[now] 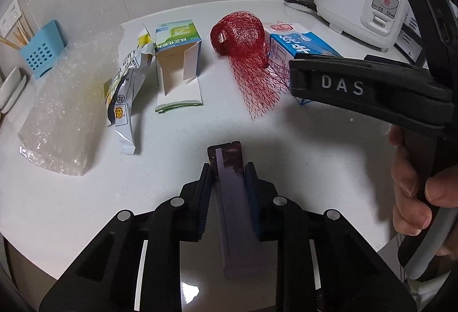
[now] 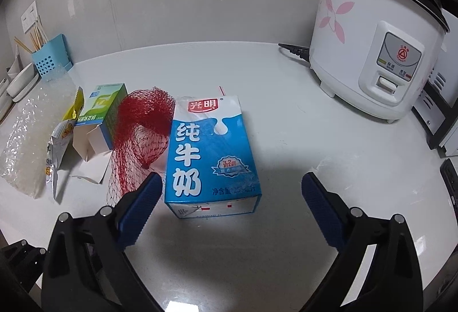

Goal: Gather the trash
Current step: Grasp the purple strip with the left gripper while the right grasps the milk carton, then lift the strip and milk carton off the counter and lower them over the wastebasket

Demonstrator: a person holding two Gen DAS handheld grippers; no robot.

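Right gripper (image 2: 229,203) hangs wide open just short of the blue-and-white milk carton (image 2: 211,157) lying flat on the white counter (image 2: 286,254); judged best to centre the jaws on the carton's sides, clear of the red mesh net bag (image 2: 143,128) touching its left edge. Only the left wrist view shows the left gripper (image 1: 228,168) clenched on a flat purple wrapper strip (image 1: 230,197), in front of the carton.

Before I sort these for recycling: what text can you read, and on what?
"光明", "纯牛奶", "3.2": blue milk carton.
"DAS": right gripper body.
"WARM": rice cooker panel, with a red triangle logo.
Green box, snack wrapper: print blurred.
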